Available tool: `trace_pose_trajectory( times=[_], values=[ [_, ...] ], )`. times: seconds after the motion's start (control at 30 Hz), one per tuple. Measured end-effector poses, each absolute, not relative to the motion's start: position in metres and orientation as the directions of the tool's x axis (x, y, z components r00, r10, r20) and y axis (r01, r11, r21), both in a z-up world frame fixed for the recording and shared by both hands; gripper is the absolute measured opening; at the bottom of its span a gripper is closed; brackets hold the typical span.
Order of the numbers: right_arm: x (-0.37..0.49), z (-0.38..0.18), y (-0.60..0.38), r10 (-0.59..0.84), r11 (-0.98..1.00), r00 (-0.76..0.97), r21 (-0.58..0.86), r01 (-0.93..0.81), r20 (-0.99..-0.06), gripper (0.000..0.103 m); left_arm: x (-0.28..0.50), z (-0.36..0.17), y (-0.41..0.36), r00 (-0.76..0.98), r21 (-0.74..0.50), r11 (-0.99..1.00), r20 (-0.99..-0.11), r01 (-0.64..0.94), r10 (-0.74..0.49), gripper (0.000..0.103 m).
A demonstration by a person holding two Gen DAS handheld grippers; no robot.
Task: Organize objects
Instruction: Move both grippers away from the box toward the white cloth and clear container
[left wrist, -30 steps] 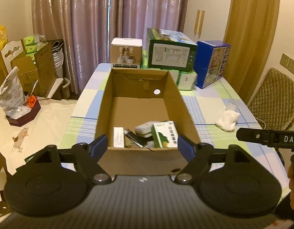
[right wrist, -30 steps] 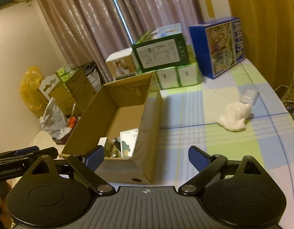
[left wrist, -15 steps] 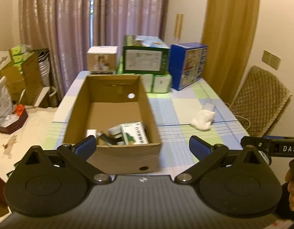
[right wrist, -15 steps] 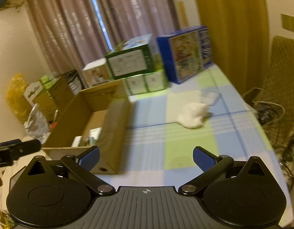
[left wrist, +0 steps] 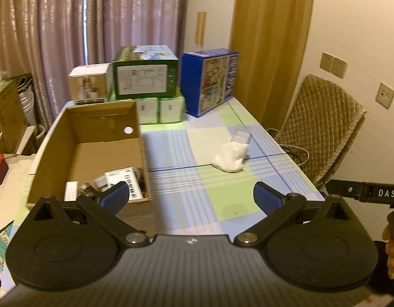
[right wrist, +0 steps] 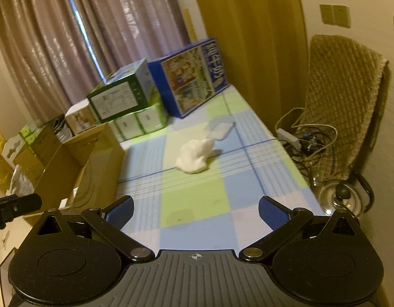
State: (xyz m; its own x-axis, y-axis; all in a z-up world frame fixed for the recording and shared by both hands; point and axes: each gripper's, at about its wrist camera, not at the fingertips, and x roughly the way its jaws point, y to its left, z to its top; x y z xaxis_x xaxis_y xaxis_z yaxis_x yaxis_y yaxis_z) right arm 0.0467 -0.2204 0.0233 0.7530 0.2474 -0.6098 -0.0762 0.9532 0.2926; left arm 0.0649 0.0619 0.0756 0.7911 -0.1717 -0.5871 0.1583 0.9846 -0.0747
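Left hand-held gripper (left wrist: 190,197) and right hand-held gripper (right wrist: 195,211) both spread wide, empty, above the near edge of the counter (right wrist: 197,204). Ahead, mid-counter: a white bag (right wrist: 194,157), probably soft and light, best pinched at its bunched top. Beside it, a clear lid (right wrist: 220,129). Left: cardboard box (left wrist: 89,138) holding small packets (left wrist: 122,183).

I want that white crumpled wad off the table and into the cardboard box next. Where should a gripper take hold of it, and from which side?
Probably the white wad is best pinched across its taller, bunched middle, coming from the near table edge with the right gripper, whose jaws are open and already face it. It looks soft and lumpy, so it should squash between the pads. Keep off its far end, where a clear plastic piece lies against it.
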Motion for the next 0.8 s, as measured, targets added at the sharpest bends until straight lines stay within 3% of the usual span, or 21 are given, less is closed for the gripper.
trace_pose_trajectory(
  times=[0.8],
  values=[
    [0.064, 0.029, -0.253, 0.182, 0.969, 0.773, 0.243, -0.038, -0.607, 0.101, 0.103, 0.055, -0.006, 0.749, -0.07, 0.955, -0.605, 0.287, -0.27, 0.101]
  ],
)
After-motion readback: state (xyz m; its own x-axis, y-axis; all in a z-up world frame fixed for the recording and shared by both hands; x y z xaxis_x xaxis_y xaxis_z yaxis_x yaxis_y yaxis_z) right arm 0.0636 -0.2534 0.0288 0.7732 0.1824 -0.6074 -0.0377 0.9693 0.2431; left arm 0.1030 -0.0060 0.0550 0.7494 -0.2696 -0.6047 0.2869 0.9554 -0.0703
